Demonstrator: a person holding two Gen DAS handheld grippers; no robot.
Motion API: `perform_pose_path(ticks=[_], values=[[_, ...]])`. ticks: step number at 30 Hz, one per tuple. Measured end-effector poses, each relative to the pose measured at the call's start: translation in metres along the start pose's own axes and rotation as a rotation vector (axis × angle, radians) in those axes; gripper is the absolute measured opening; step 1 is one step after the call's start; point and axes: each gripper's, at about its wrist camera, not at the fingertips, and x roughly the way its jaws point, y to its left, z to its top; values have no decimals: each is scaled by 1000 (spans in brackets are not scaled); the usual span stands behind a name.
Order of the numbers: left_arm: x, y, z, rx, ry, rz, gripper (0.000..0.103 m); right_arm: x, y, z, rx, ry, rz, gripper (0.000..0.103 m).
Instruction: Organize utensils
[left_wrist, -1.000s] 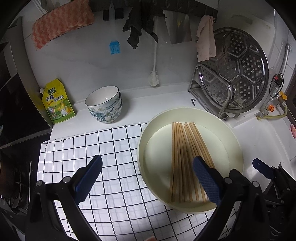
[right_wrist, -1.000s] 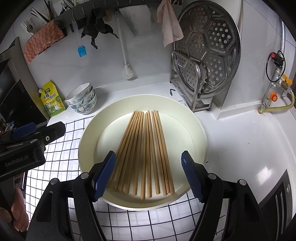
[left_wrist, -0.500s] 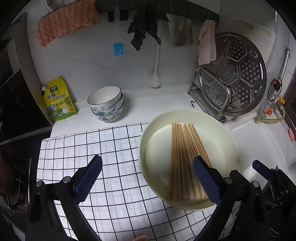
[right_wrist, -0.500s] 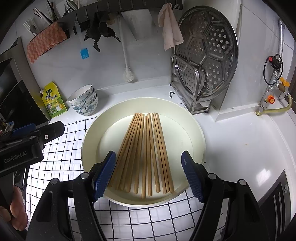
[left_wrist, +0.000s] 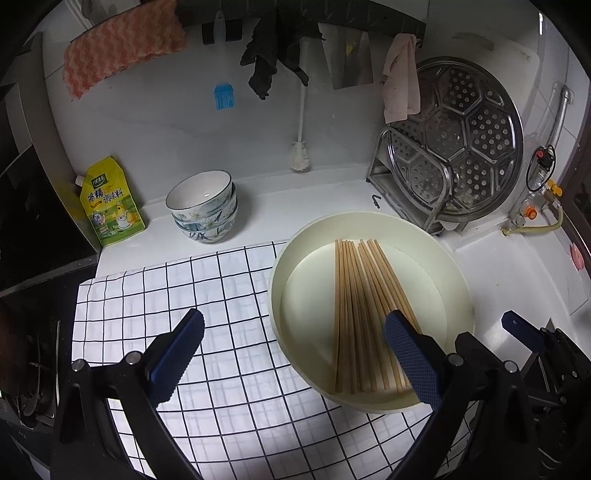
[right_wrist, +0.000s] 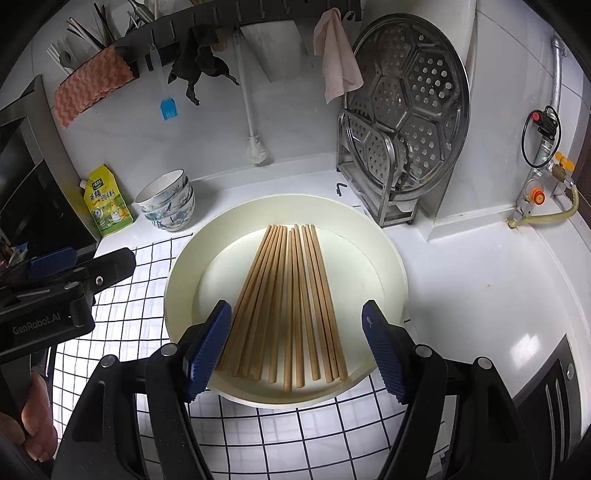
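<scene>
A white countertop (right_wrist: 480, 280) runs along the tiled wall, and a black-and-white checked cloth (left_wrist: 192, 295) covers its near left part. On the cloth's right edge, partly over the bare counter, sits a wide cream basin (right_wrist: 391, 266), and the wooden chopsticks (right_wrist: 291, 295) lie inside it, fanned flat on its bottom with their far ends close together and their near ends spread. Behind the basin to the right, a perforated steel steamer tray (right_wrist: 417, 110) stands on edge in a metal rack (right_wrist: 369, 177). The right gripper (right_wrist: 295, 350) hovers over the near rim of the basin, its jaws spread wide on either side of the chopsticks' near ends and holding nothing; whether the blue pads (right_wrist: 207, 347) touch the basin cannot be told. The left gripper (left_wrist: 295, 354) is likewise wide open and empty, one finger above the cloth and the other above the near ends of the chopsticks. Further back on the left stand stacked floral bowls (left_wrist: 203, 206), and beside them a yellow seasoning pouch (left_wrist: 109, 203) leans against the wall. A white dish brush (right_wrist: 255, 110) and a small blue silicone brush (right_wrist: 169, 107) hang on the wall.
</scene>
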Motion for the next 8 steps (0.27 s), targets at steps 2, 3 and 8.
perform_pose_path(ticks=[2,3,8], values=[[-2,-2,0,13,-10,17,97,0,0,0,0,0,0,70],[-2,-3,0,18,-12,15,97,0,1,0,-1,0,-1,70],[-1,0,-1,11,1,10,97,0,1,0,0,-1,0,70]])
